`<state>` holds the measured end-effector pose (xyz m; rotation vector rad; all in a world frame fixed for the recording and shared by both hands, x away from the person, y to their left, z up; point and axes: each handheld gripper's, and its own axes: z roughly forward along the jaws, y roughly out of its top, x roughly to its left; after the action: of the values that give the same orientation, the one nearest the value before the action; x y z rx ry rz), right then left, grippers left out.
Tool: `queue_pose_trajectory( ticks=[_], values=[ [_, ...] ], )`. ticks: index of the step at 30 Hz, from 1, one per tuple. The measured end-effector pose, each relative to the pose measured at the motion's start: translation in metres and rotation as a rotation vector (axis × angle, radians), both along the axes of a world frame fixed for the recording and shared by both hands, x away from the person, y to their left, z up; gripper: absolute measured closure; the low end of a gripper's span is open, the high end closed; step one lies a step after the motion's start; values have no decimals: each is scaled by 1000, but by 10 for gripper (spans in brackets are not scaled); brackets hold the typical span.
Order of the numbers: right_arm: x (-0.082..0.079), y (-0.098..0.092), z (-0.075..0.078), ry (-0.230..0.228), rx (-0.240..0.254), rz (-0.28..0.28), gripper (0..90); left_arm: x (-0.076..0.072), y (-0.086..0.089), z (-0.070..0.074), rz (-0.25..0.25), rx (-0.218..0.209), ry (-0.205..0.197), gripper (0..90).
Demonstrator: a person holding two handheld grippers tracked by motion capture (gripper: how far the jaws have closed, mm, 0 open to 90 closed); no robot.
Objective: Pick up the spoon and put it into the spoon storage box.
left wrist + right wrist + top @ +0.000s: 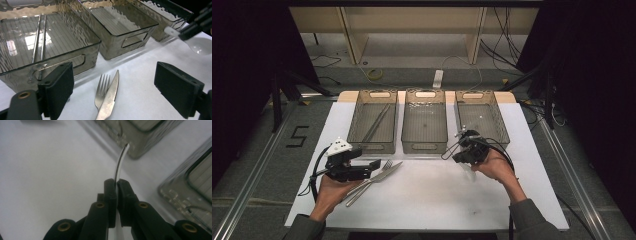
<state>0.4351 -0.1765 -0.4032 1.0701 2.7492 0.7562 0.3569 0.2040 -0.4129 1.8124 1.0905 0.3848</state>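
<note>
High view, right gripper [465,152]: it was clamped on a clear plastic spoon [469,172], held just in front of the right bin [500,131]; the spoon hung down toward the white table [432,195], apparently lifted off it for sorting.
High view, left gripper [373,166]: it stood open and held nothing, its jaws level just beside the fork [379,172] and knife [384,175], which lay crossed on the table, likely the next items to sort.
High view, bins: three grey bins stood side by side at the far edge; the left bin [356,131] held a pair of chopsticks [377,122], the middle bin [408,131] looked empty, which suggests one kind of cutlery per bin.
Left gripper view, own jaws: they stood wide apart, with the fork [101,90] and knife [110,96] on the table between and ahead of them, untouched.
Left gripper view, spoon [200,45]: its clear bowl showed at the far right, its white handle end in the other gripper's black jaws, near the right bin.
Right gripper view, grip: the jaws pressed together on the spoon's handle [120,162], which curved up out of them edge-on toward a bin's corner, so the hold looked firm enough for carrying.
</note>
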Motion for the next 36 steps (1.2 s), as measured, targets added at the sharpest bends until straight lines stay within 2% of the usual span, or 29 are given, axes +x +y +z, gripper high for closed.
queue_pose_trajectory(
  ticks=[5,9,14,23,36],
  values=[
    [12,9,14,-34,12,0,871,0,2,1,3,-9,-8,157],
    [24,17,27,-80,60,-8,871,-1,2,1,2,-7,-9,157],
    [38,26,37,-98,73,-19,871,-1,2,1,-2,-4,-10,157],
    [58,36,48,-142,103,-49,871,0,1,0,-1,-1,-8,157],
    [81,50,56,-196,104,-83,870,-1,1,1,2,-7,-15,157]
  ],
)
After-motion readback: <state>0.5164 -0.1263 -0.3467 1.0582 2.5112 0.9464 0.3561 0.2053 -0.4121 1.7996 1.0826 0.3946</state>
